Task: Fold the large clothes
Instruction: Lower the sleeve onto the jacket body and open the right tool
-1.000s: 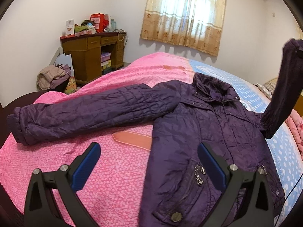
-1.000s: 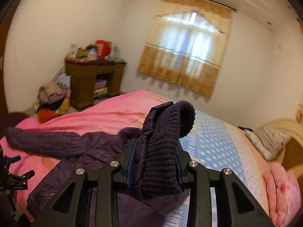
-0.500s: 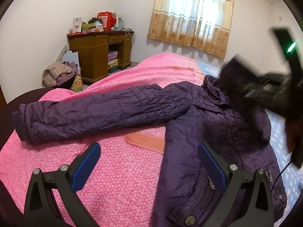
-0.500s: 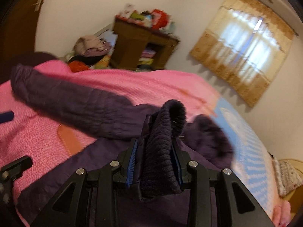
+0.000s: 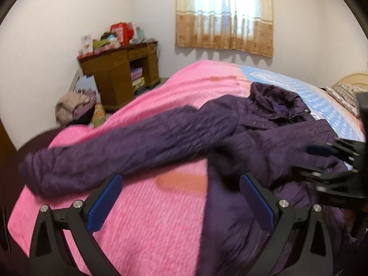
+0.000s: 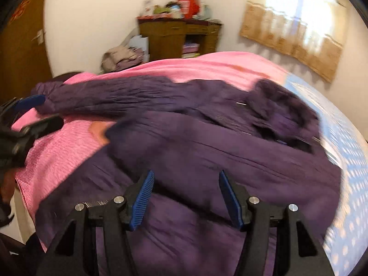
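I am holding my left gripper [image 5: 181, 197] wide open with nothing between its blue pads, hovering low over the pink bedspread [image 5: 149, 225] just in front of the purple quilted jacket [image 5: 260, 142]. My right gripper [image 6: 186, 195] is also standing open and empty, its pads spread above the jacket's body. The jacket is lying spread on the bed, collar [image 6: 285, 105] toward the blue dotted sheet [image 6: 352, 151], one sleeve [image 5: 110, 158] stretching out across the pink cover to the left. The other sleeve [image 6: 207, 145] is lying folded across the front of the jacket, its dark cuff end pointing left. Both views are smearing with motion blur, so the stitching, zips and snaps are hard to make out. The jacket's lower hem is running out of frame behind my gripper bodies. In the left view my right gripper is cutting in at the right edge, blurred and partly cropped. Beyond the bed a wooden desk [image 5: 119, 73] with clutter on top is standing by the wall, a heap of clothes [image 5: 74, 108] beside it, under a curtained window [image 5: 225, 16].
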### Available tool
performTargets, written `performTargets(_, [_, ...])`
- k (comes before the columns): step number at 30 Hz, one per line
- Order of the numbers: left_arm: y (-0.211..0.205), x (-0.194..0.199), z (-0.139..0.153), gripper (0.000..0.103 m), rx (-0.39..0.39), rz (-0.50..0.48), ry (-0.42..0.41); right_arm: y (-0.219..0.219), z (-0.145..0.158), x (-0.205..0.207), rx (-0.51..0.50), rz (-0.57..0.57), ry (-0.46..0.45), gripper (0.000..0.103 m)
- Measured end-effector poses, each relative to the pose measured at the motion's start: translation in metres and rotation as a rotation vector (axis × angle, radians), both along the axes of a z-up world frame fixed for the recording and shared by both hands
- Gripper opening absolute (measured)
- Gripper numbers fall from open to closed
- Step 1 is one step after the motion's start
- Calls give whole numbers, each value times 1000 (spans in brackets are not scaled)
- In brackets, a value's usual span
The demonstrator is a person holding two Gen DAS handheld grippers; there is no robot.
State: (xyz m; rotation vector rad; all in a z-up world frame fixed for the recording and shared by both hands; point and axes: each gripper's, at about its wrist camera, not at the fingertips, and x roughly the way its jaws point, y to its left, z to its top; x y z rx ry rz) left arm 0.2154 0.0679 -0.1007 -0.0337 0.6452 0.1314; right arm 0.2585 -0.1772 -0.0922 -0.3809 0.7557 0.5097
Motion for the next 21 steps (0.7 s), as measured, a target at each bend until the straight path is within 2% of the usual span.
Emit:
performTargets(3, [-19,18,8,103,20,-56,-9,-46,18,8,39,-108,-17,60])
performTargets(6, [-40,42,13,103,40,-99,-24,-99,32,30,74,-284,-72,60])
performTargets(9, [-64,72,8,103,54,-158,-53,-135,33,59,139,-389,-117,65])
performTargets(11, [-77,91,-4,103,85,-205,-77,-145,23,78,164,-417,-106,65])
performTargets(13, [-84,114,-20,103,148,-200,-42,-147,5,98,142,-405,-67,65])
performTargets(17, [-87,141,-44,103,112,-184,87,-144,-29,118,75,-373,5,65])
performTargets(21, [-101,141,-58,103,156,-192,120,-170,-60,128,102,-418,83,65])
